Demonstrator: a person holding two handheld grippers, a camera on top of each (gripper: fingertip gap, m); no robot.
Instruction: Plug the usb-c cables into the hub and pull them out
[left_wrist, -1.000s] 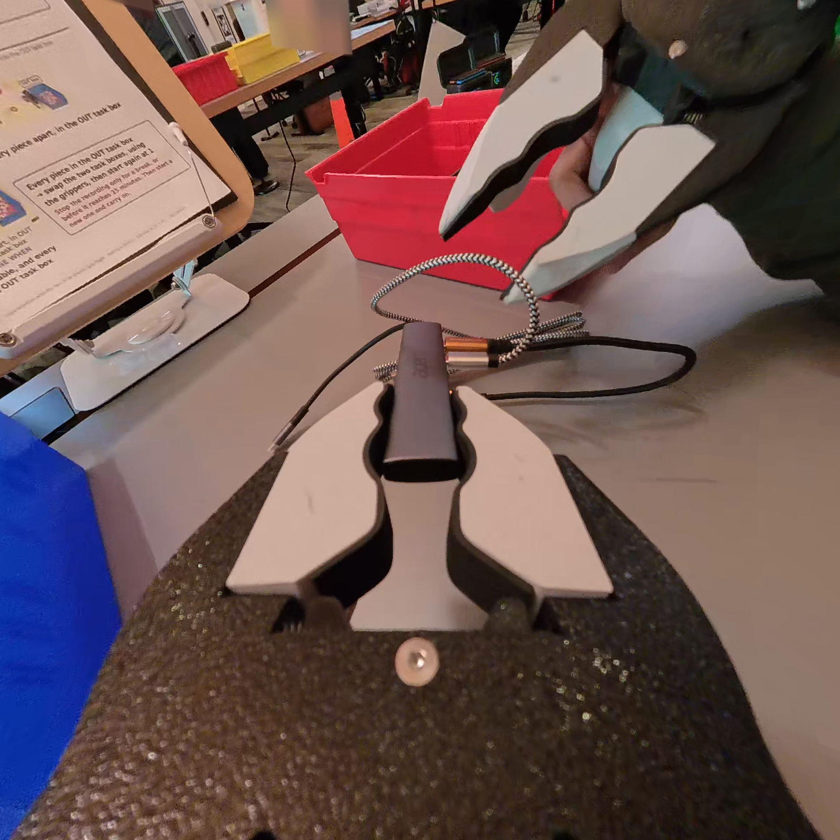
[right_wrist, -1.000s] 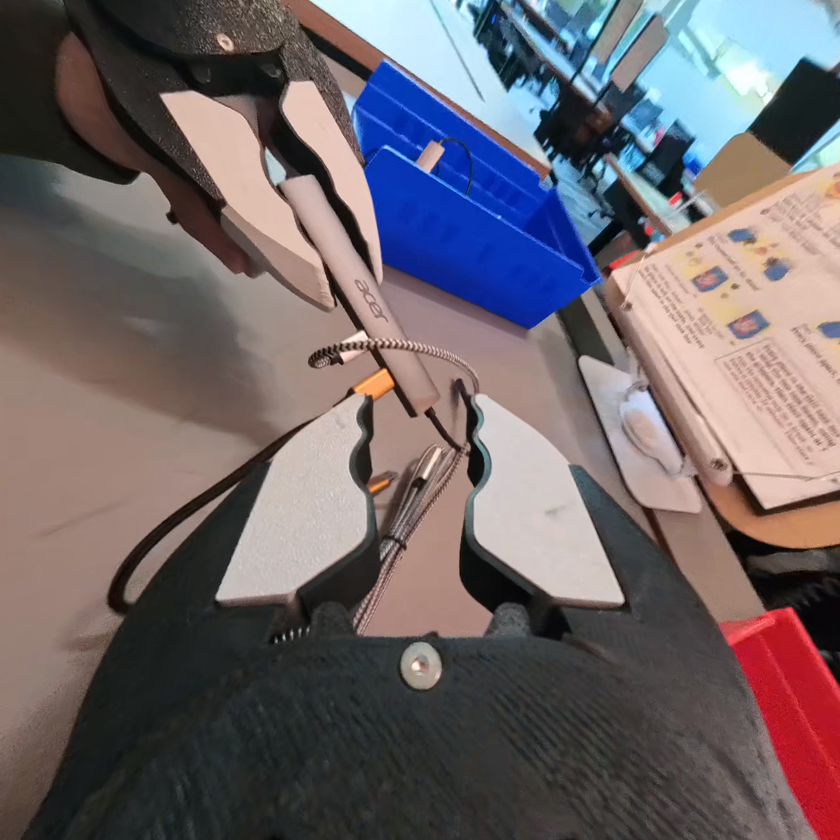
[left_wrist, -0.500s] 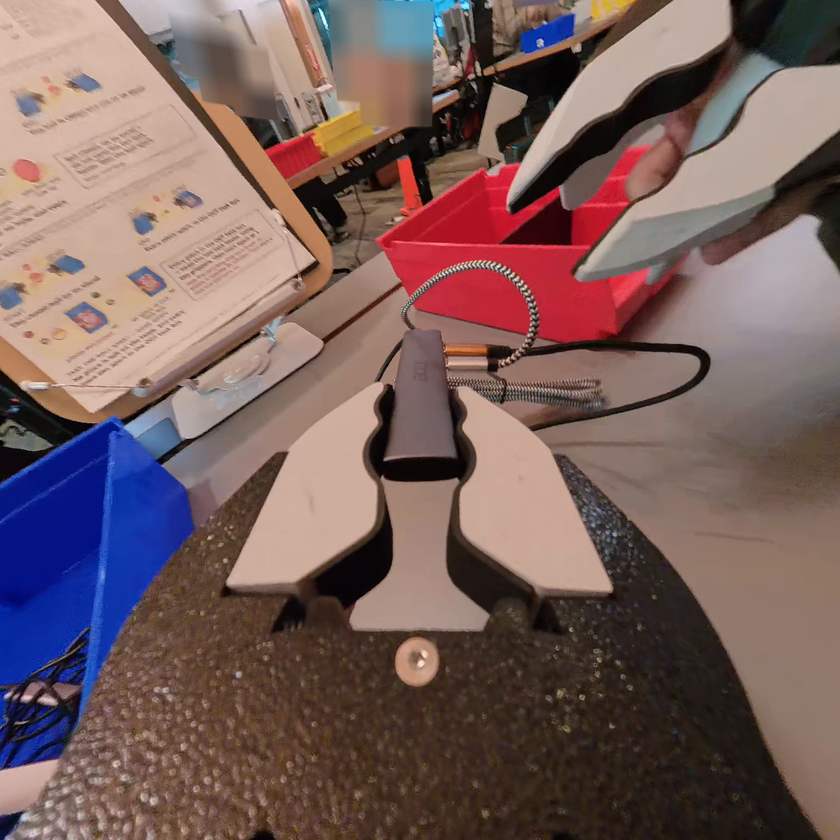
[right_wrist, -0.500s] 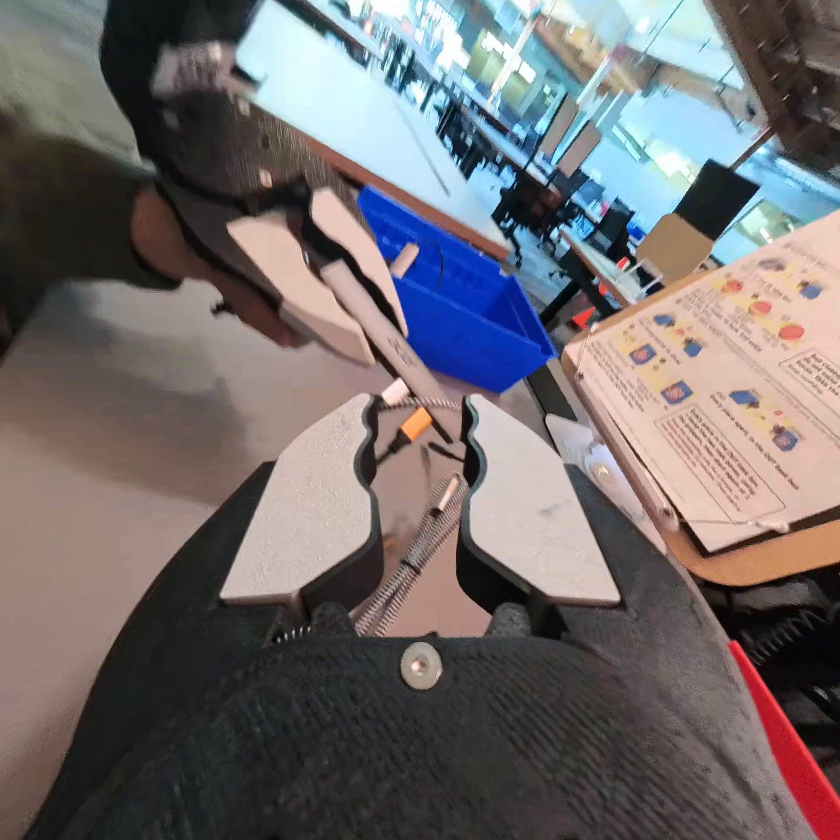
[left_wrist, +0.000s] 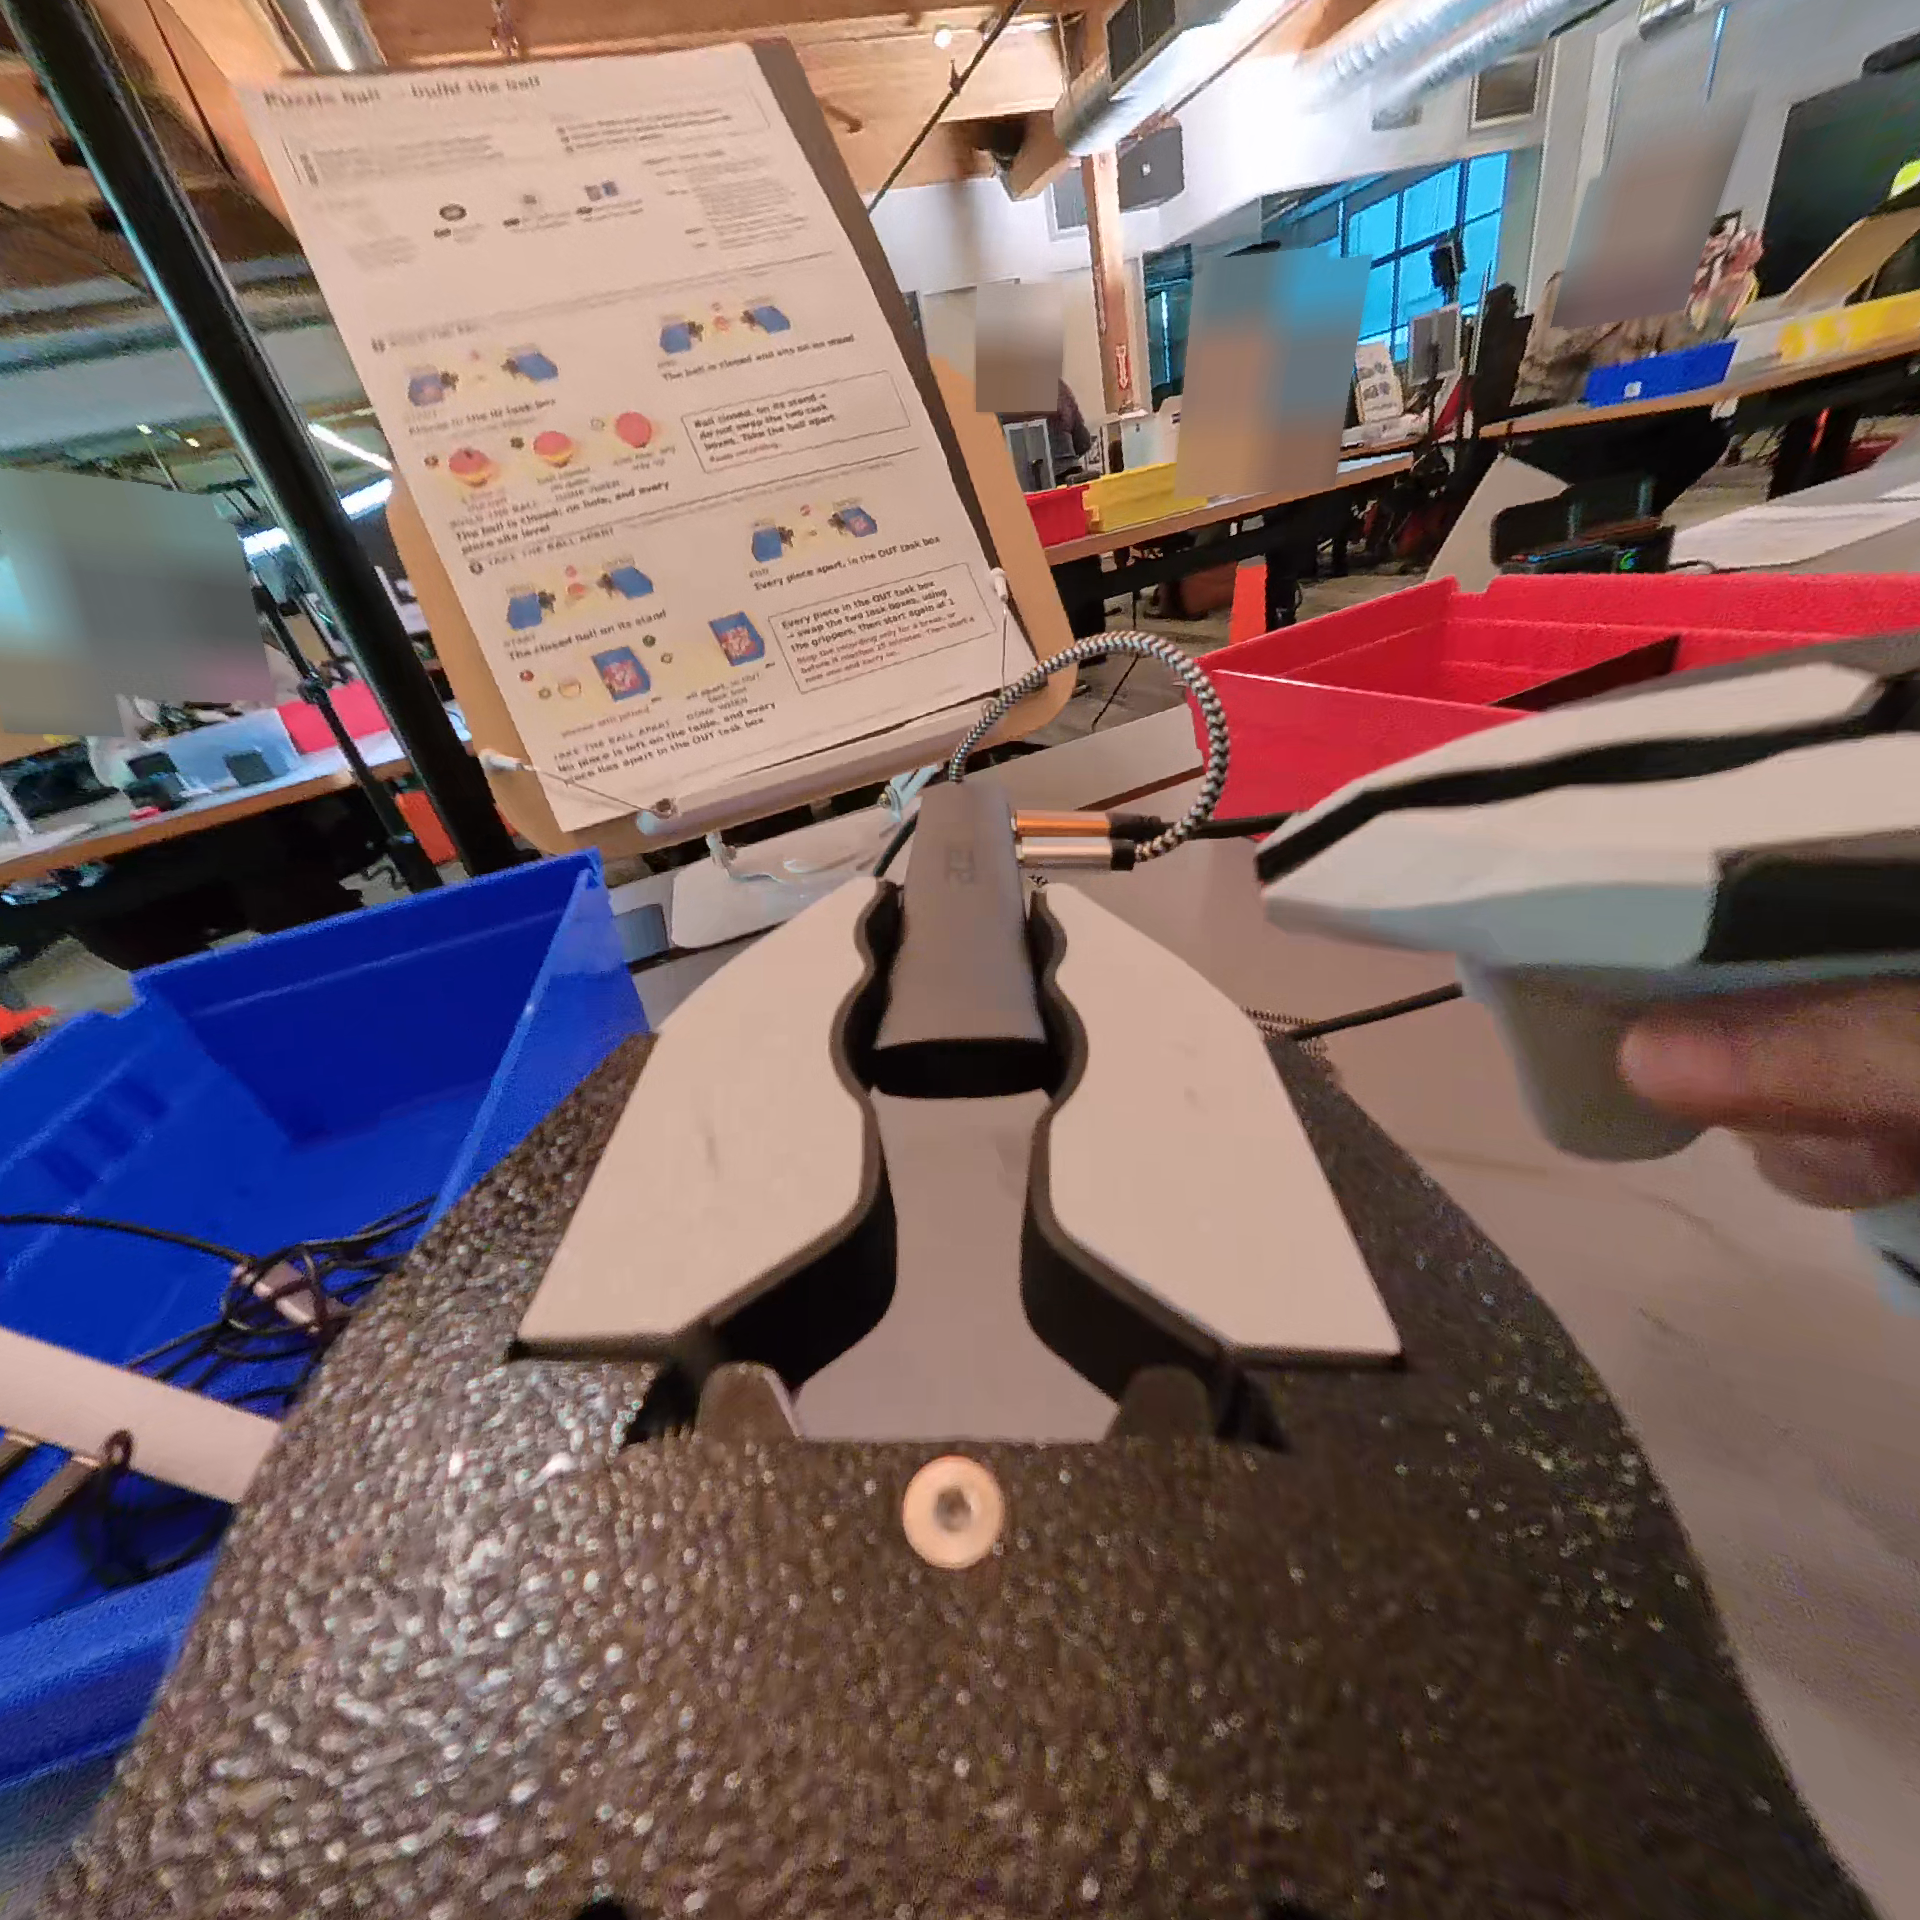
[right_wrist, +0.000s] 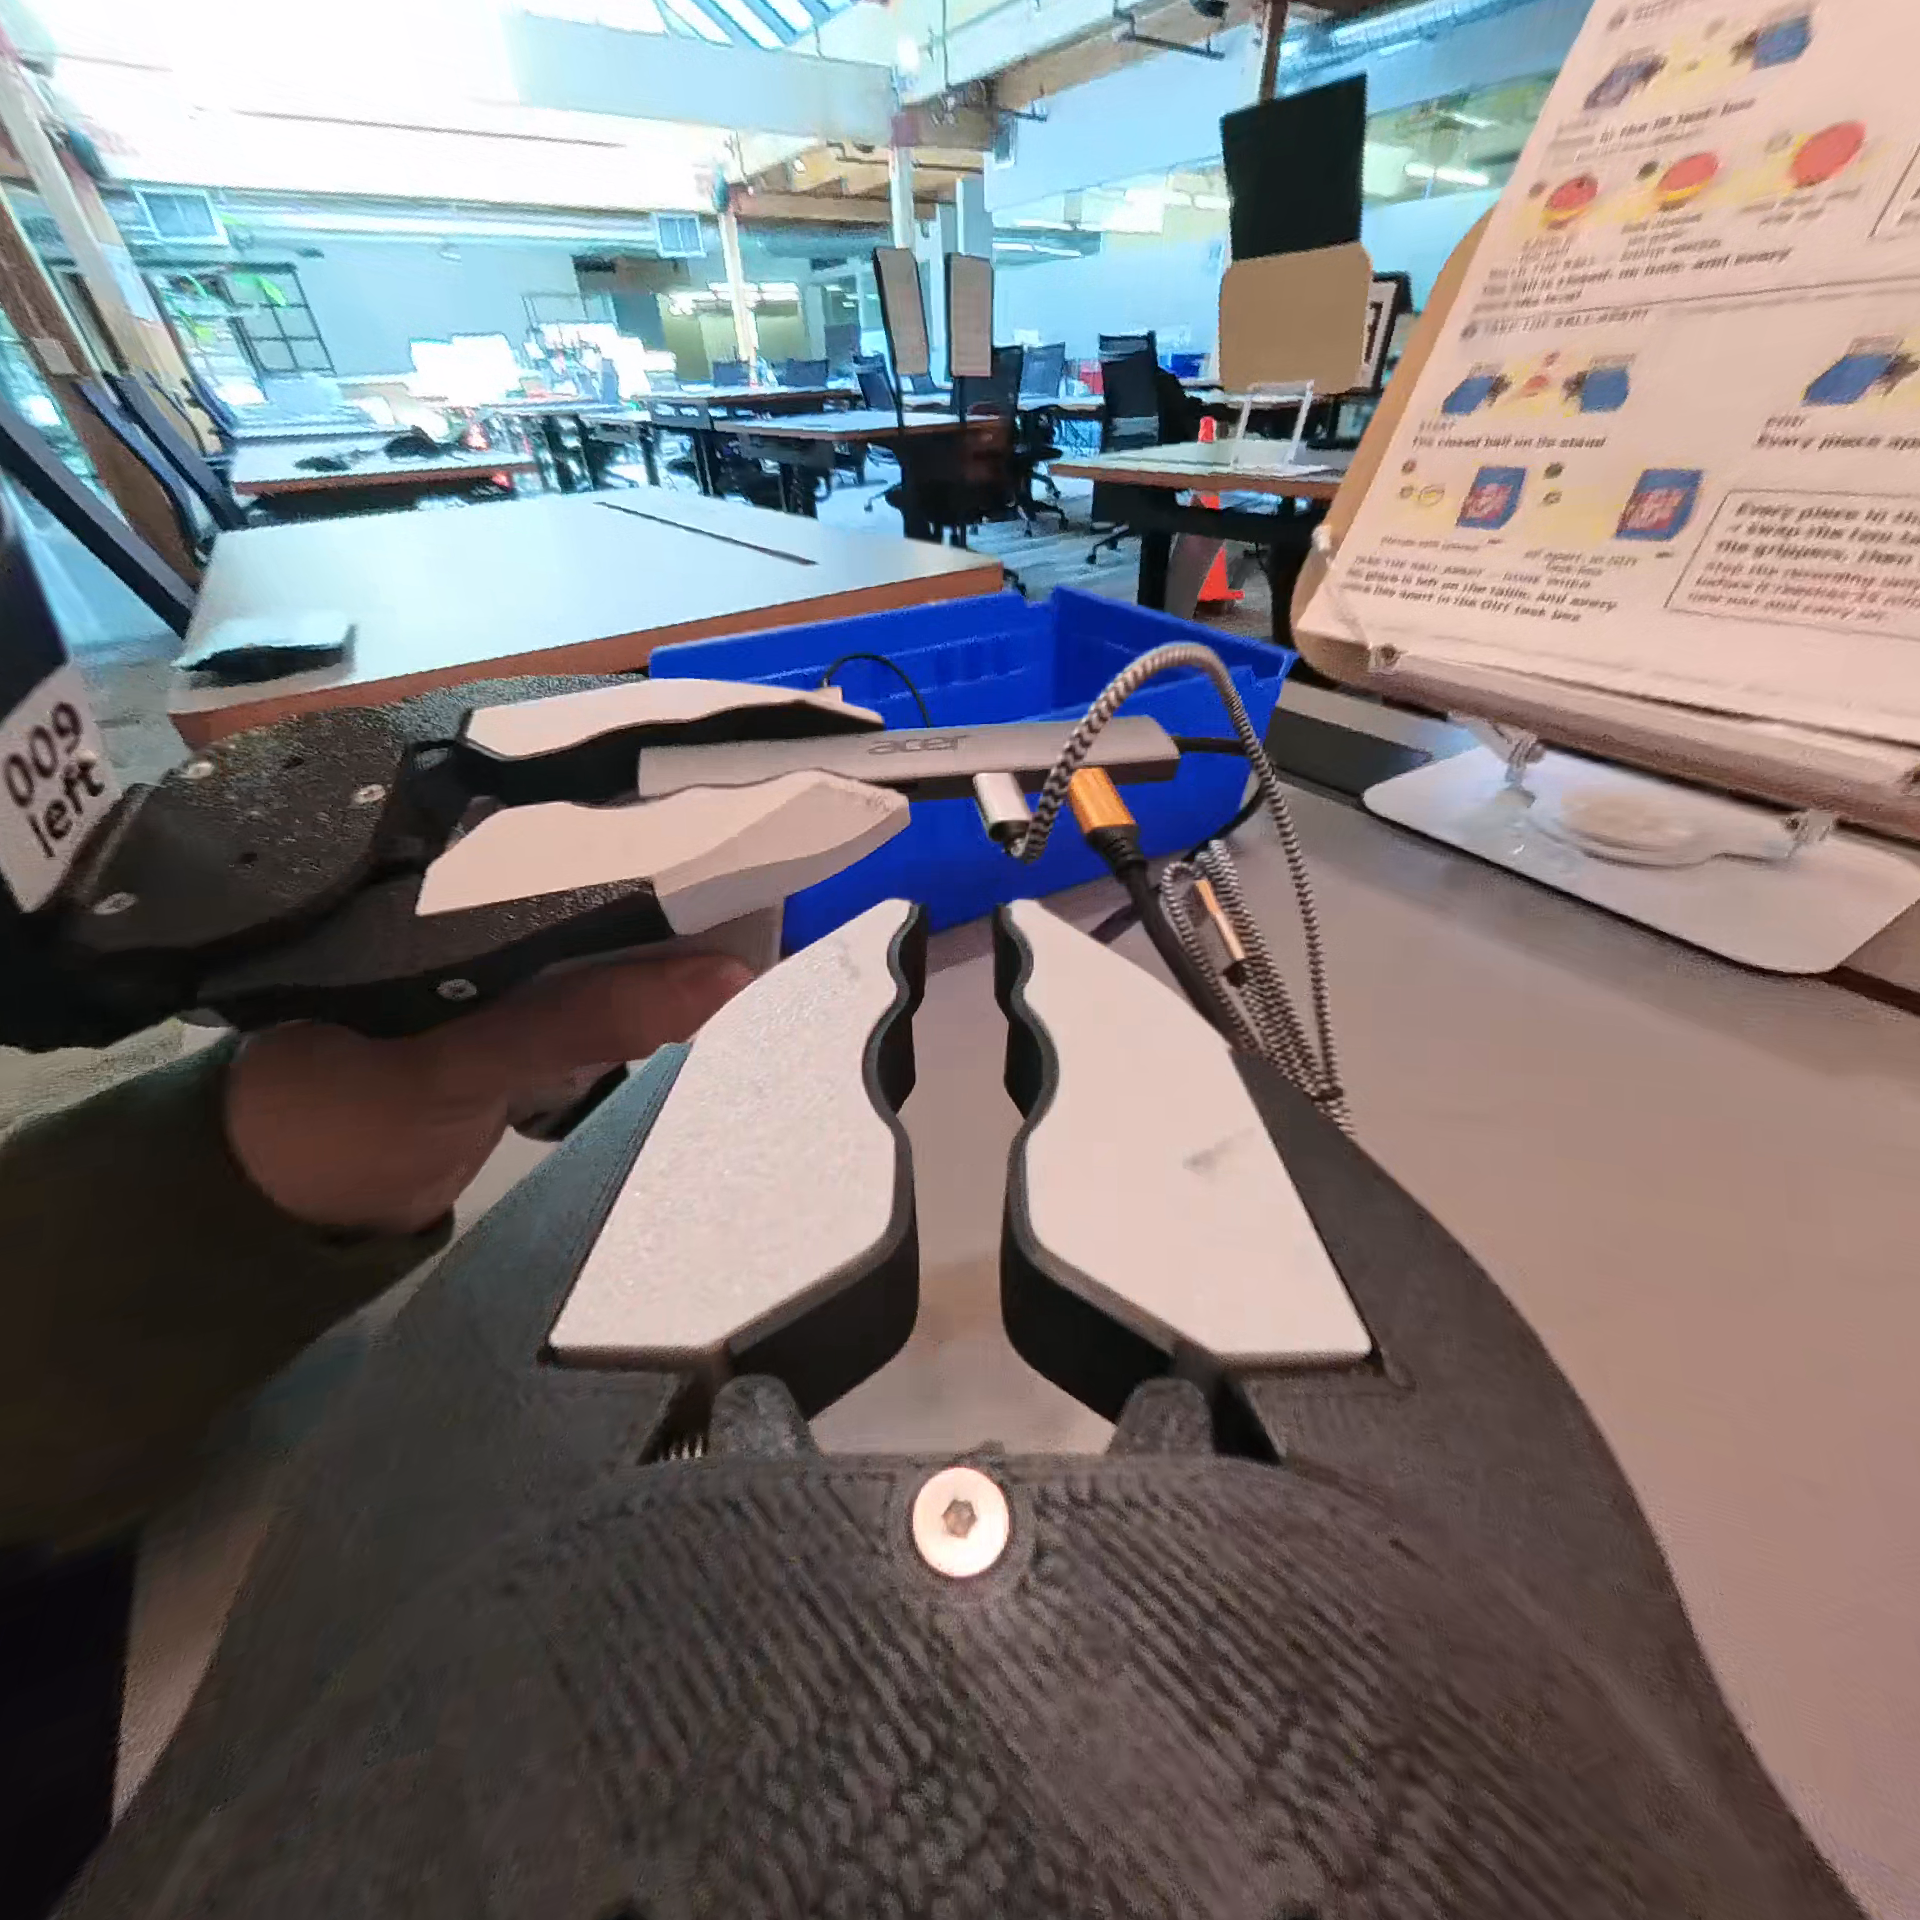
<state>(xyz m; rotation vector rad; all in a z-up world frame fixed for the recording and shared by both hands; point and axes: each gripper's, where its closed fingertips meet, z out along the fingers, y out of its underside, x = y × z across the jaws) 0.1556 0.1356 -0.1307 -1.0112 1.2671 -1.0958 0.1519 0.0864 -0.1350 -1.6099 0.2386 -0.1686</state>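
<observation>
My left gripper (left_wrist: 956, 894) is shut on the near end of a slim grey hub (left_wrist: 961, 883) and holds it level above the table. A gold plug (left_wrist: 1060, 826) and a silver plug (left_wrist: 1070, 854) sit side by side in the hub's right side. A braided cable (left_wrist: 1195, 707) arcs up from them. In the right wrist view the hub (right_wrist: 935, 750) sticks out of the left gripper (right_wrist: 888, 767), with the silver plug (right_wrist: 992, 810) and gold plug (right_wrist: 1096, 810) hanging from it. My right gripper (right_wrist: 956, 925) is empty just below them, its jaws a narrow gap apart.
A blue bin (left_wrist: 312, 1039) holding thin black cables is at the left; it also shows behind the hub (right_wrist: 1039, 665). A red bin (left_wrist: 1455, 665) stands at the right. An instruction sheet on a stand (left_wrist: 644, 436) rises behind the hub. The braided cable's bundle (right_wrist: 1257, 997) hangs to the grey table (right_wrist: 1558, 1143).
Both grippers have risen and tilted up. The hub has come up from the table with its cables trailing. My right gripper's jaws have narrowed and it has come closer beside the plugs.
</observation>
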